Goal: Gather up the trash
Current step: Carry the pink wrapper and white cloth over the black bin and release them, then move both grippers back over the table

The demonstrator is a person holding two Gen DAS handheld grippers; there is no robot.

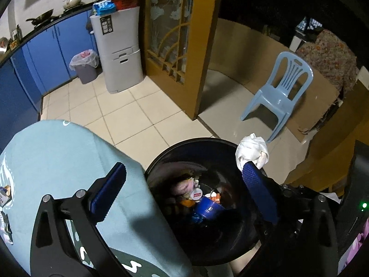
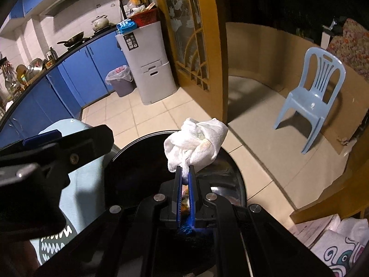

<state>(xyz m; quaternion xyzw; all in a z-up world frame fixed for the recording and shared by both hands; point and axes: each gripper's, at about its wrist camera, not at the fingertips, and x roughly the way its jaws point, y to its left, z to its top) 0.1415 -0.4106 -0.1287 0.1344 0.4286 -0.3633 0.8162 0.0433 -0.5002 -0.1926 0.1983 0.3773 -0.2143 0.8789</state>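
My right gripper (image 2: pixel 184 173) is shut on a crumpled white tissue (image 2: pixel 193 145), pinched by its lower edge and hanging over the far rim of a black trash bin (image 2: pixel 129 173). In the left wrist view the same tissue (image 1: pixel 252 152) shows just behind my right-hand finger. My left gripper (image 1: pixel 184 168) stands wide open above the black trash bin (image 1: pixel 196 141), with nothing between its fingers. Inside the bin lie a blue cup (image 1: pixel 208 207), a round white lid (image 1: pixel 197 194) and other scraps. The left gripper (image 2: pixel 46 152) also shows at the left of the right wrist view.
A light blue printed cloth (image 1: pixel 69 161) lies against the bin's left side. On the tiled floor beyond stand a pale blue plastic chair (image 1: pixel 281 92), a grey lined waste bin (image 1: pixel 85 67) and a grey cabinet (image 1: pixel 120 53). A wooden glazed partition (image 1: pixel 175 46) divides the rooms.
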